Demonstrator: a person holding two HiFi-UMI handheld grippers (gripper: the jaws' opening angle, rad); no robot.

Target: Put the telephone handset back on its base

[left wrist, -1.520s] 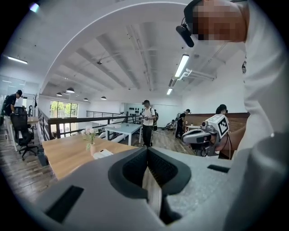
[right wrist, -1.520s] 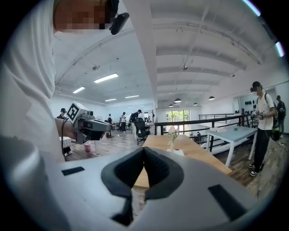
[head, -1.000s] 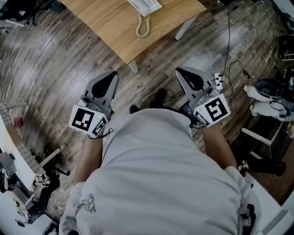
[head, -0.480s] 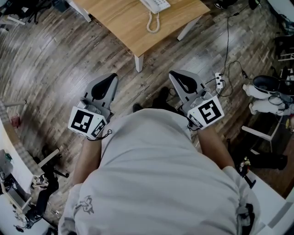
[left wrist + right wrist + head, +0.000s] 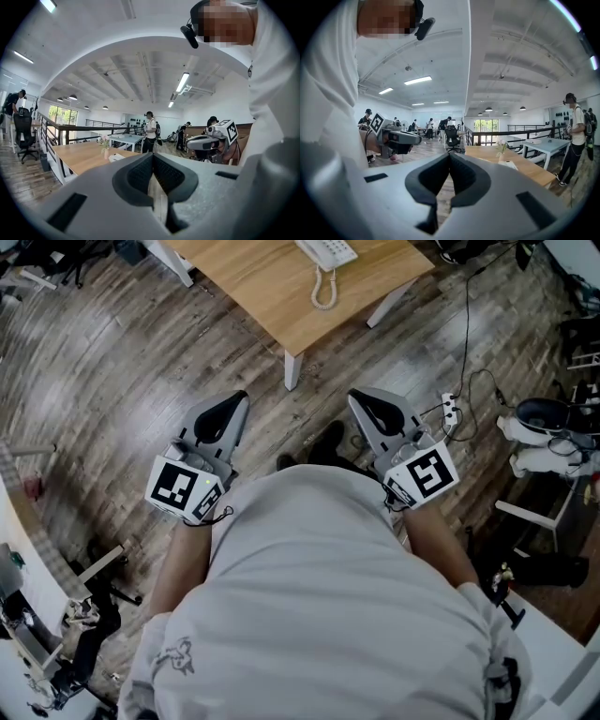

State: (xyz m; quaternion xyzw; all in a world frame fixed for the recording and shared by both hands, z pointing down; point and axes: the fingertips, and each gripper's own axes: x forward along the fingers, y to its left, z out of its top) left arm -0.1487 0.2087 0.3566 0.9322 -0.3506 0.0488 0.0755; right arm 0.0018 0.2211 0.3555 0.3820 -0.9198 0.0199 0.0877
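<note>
A white telephone (image 5: 325, 251) sits on a wooden table (image 5: 272, 287) at the top of the head view, cut by the frame edge. Its coiled cord (image 5: 324, 292) lies on the tabletop. Whether the handset rests on the base cannot be told. My left gripper (image 5: 236, 401) and right gripper (image 5: 364, 399) hang over the floor in front of the person's body, well short of the table. Both are shut and hold nothing. In the left gripper view the jaws (image 5: 152, 161) meet, with the telephone (image 5: 116, 157) far beyond them. The right gripper (image 5: 450, 161) likewise shows closed jaws and the telephone (image 5: 509, 164).
Dark plank floor (image 5: 112, 381) lies between me and the table. Cables and a power strip (image 5: 450, 409) lie to the right, near stands and gear (image 5: 548, 427). A small vase of flowers (image 5: 502, 148) stands on the table. Other desks, chairs and people are far off.
The table and telephone have slid right and down in the head view, so they are nearer. Both grippers stay shut and empty, the right one drawn slightly inward.
</note>
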